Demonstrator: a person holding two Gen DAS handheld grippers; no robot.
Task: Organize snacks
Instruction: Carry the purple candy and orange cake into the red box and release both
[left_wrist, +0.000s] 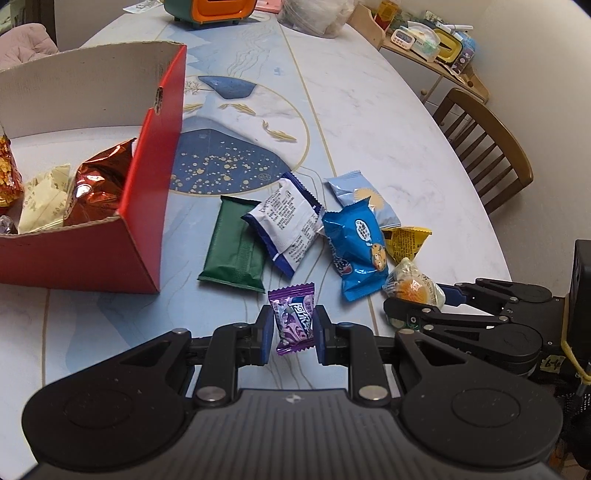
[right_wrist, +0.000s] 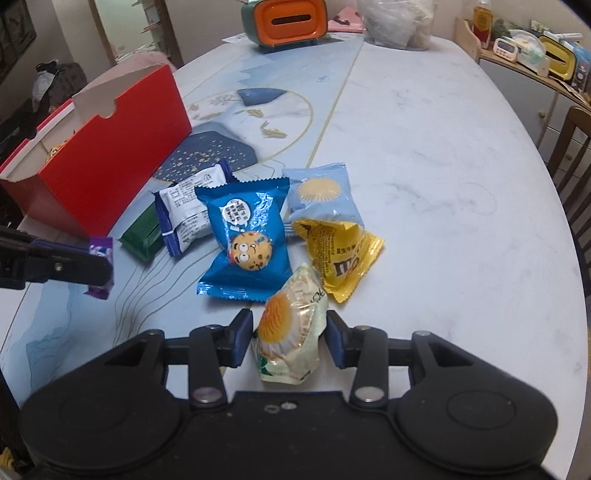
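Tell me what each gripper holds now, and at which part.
The left gripper holds a purple candy by its two flat faces, near the middle. The pale pastry packet sits between the right gripper's jaws; whether they press it cannot be told.

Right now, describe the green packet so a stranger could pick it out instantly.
Find the red box on the table. Just beside its open end lies the snack pile; the green packet is the nearest one, partly under a white-and-navy wrapper. It alone is plain dark green.
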